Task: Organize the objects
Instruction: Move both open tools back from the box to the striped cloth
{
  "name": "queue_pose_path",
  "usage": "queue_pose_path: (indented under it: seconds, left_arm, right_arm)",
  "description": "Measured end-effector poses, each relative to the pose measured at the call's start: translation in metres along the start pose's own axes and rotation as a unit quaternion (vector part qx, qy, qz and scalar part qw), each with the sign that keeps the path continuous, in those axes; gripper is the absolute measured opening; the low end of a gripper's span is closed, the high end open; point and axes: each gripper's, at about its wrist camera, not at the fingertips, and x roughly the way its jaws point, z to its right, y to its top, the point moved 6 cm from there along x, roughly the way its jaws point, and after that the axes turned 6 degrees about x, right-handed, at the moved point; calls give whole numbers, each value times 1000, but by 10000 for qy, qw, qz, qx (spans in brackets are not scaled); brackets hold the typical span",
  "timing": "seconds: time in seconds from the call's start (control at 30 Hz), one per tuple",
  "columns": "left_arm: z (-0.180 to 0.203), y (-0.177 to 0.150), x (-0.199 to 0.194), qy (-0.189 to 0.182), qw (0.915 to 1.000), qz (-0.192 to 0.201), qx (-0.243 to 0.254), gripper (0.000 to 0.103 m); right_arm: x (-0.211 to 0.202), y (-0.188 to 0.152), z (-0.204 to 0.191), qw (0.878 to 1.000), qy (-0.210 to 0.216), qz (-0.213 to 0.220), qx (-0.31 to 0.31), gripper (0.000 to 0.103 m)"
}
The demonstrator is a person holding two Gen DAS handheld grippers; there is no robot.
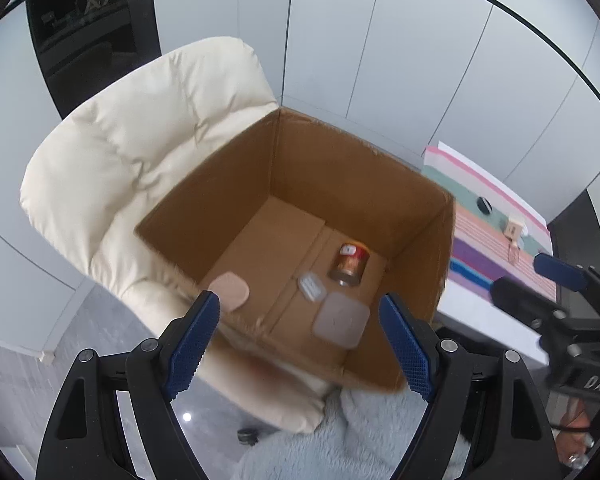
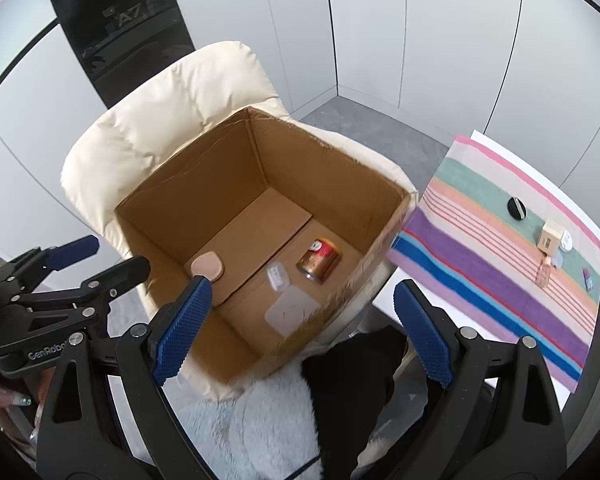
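Over on the left, the cream padded chair [image 1: 140,152] is doing duty as a stand, with the open cardboard box [image 1: 340,168] parked on its seat, presumably so the opening sits within easy reach. The left gripper [image 1: 300,344] hovers above the box's near rim, jaws spread wide with nothing between them; its pads frame the contents rather than touch them.

Down on the box floor, left to right: a peach oval pad [image 1: 231,290] near the left wall, a small clear plastic piece [image 1: 312,286], a copper-and-red can [image 1: 350,264] lying on its side, and a frosted square lid [image 1: 341,320] flat in the near corner. They look dropped in, not arranged.

The right gripper [image 2: 302,336] hangs over the box's near right corner, also wide open and empty.

Further right, the striped cloth [image 2: 480,264] on the table carries what seems left to collect: a black round object [image 2: 517,208], a small wooden block [image 2: 550,238], a pinkish bottle [image 2: 544,274] and a small blue item [image 2: 588,279], too small to identify. Both hands free, my guess is the next reach goes there.
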Motion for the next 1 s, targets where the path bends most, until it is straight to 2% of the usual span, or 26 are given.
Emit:
queue_pose_path:
  seconds: [0.2, 0.37, 0.83, 1.0]
  left_arm:
    - [-5, -28, -16, -298, 9992, -74, -244, 83]
    - [8, -32, -27, -372, 9993, 39, -88, 83]
    - [43, -31, -19, -490, 9985, -11, 258, 83]
    - [66, -26, -14, -604, 9969, -15, 510, 83]
  right_arm:
    - [-27, -36, 3, 10000, 15, 0, -31, 94]
    - [-38, -62, 11, 9997, 165, -36, 192, 94]
    - [-52, -68, 33, 9990, -10, 134, 421, 94]
    - [-61, -72, 53, 9976, -139, 205, 646, 94]
